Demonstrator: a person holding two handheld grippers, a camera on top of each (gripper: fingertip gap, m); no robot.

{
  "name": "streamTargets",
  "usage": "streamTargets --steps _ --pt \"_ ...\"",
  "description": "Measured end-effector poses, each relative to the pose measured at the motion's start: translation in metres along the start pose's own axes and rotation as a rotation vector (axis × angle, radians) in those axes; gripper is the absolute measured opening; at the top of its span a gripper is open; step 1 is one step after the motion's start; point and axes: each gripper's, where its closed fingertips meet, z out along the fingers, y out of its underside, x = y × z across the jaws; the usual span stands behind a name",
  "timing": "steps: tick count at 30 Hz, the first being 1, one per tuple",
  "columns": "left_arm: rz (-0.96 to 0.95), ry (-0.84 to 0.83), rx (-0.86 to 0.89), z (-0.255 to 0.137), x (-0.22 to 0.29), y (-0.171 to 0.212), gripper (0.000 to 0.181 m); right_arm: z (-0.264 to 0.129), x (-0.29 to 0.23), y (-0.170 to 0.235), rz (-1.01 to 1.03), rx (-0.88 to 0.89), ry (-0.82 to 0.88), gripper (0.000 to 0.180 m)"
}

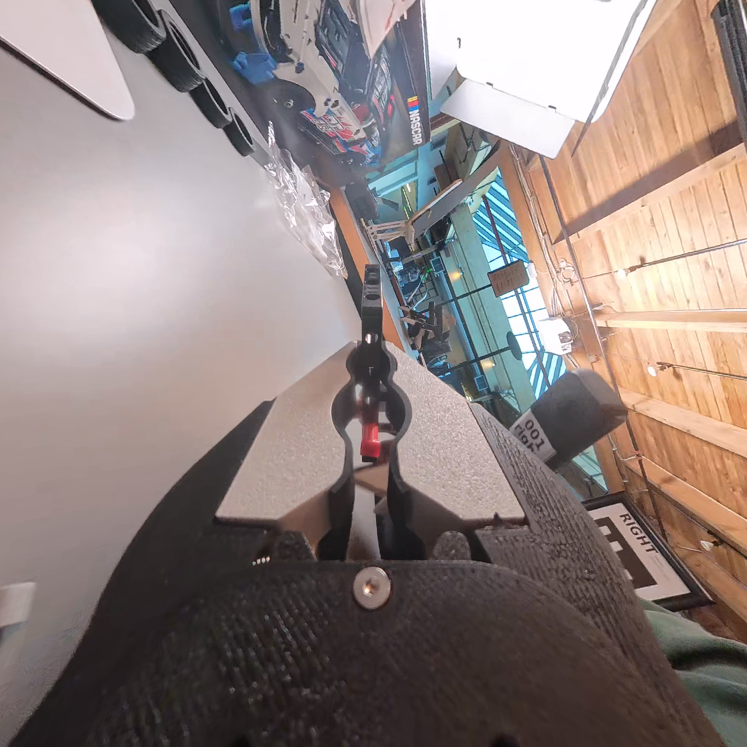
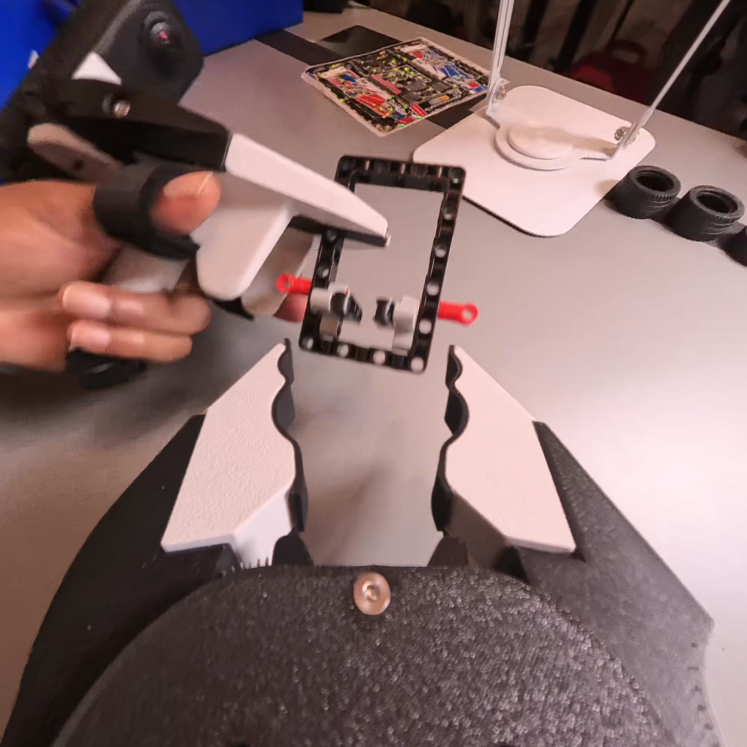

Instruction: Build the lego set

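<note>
A black rectangular Lego frame [image 2: 442, 242] hangs upright in the air above the grey table [image 2: 566, 364]. Grey connector pieces [image 2: 404, 319] sit inside its lower end, and a red pin [image 2: 458, 312] sticks out on each side. My left gripper [image 2: 347, 242], held by a hand [image 2: 81, 258], is shut on the frame's left bar. In the left wrist view the left gripper [image 1: 371, 348] clamps the frame [image 1: 371, 299] edge-on, with a red pin [image 1: 368, 438] between the fingers. My right gripper [image 2: 370, 353] is open and empty just below the frame, not touching it.
A printed parts sheet [image 2: 400, 89] lies at the back. A white lamp base [image 2: 533, 190] stands at the right, with black tyres [image 2: 687, 202] beside it. The left wrist view shows the tyres [image 1: 182, 52], the set's box [image 1: 364, 81] and a crumpled clear plastic bag [image 1: 307, 202]. The left gripper's tips are roughly 5 cm from the right gripper's.
</note>
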Motion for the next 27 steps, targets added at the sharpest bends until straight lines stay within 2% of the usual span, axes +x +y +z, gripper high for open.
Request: streamTargets --steps 1,4,5,6,7,9,12,14,17,20,21,23,27 --pt "0.012 -0.001 0.005 0.001 0.003 0.003 0.006 0.0 0.0 -0.005 -0.004 0.015 -0.001 0.064" --pt "0.048 0.01 -0.012 -0.001 0.01 0.005 0.007 -0.002 0.001 -0.005 -0.072 -0.015 -0.017 0.062" --pt "0.068 0.033 -0.035 -0.002 0.014 0.005 0.018 -0.005 -0.004 -0.007 -0.121 -0.005 -0.083 0.062" --pt "0.102 0.049 -0.071 -0.005 0.018 0.007 0.037 -0.011 -0.011 -0.005 -0.178 -0.011 -0.178 0.062" --pt "0.152 0.053 -0.12 -0.011 0.019 0.009 0.051 -0.019 -0.016 0.008 -0.227 -0.091 -0.291 0.062" --pt "0.39 0.035 -0.238 -0.028 0.021 0.019 0.07 -0.041 -0.02 0.031 -0.329 -0.201 -0.493 0.062" --pt "0.938 -0.054 -0.498 -0.052 0.002 0.045 0.08 -0.052 -0.024 0.05 -0.374 -0.302 -0.693 0.062" --pt "1.081 -0.076 -0.658 -0.058 -0.017 0.068 0.09 -0.046 -0.025 0.061 -0.465 -0.388 -0.743 0.062" --pt "1.188 -0.095 -0.8 -0.056 -0.039 0.092 0.091 -0.033 -0.024 0.073 -0.581 -0.475 -0.775 0.062" --pt "1.242 -0.103 -0.914 -0.055 -0.05 0.106 0.083 -0.023 -0.02 0.075 -0.639 -0.467 -0.733 0.063" --pt "1.243 -0.102 -0.92 -0.053 -0.05 0.107 0.074 -0.021 -0.017 0.076 -0.645 -0.459 -0.702 0.068" --pt "1.245 -0.106 -0.928 -0.051 -0.05 0.108 0.059 -0.025 -0.012 0.073 -0.609 -0.417 -0.661 0.075" --pt "1.245 -0.11 -0.916 -0.05 -0.049 0.109 0.059 -0.045 -0.01 0.07 -0.496 -0.268 -0.6 0.074"
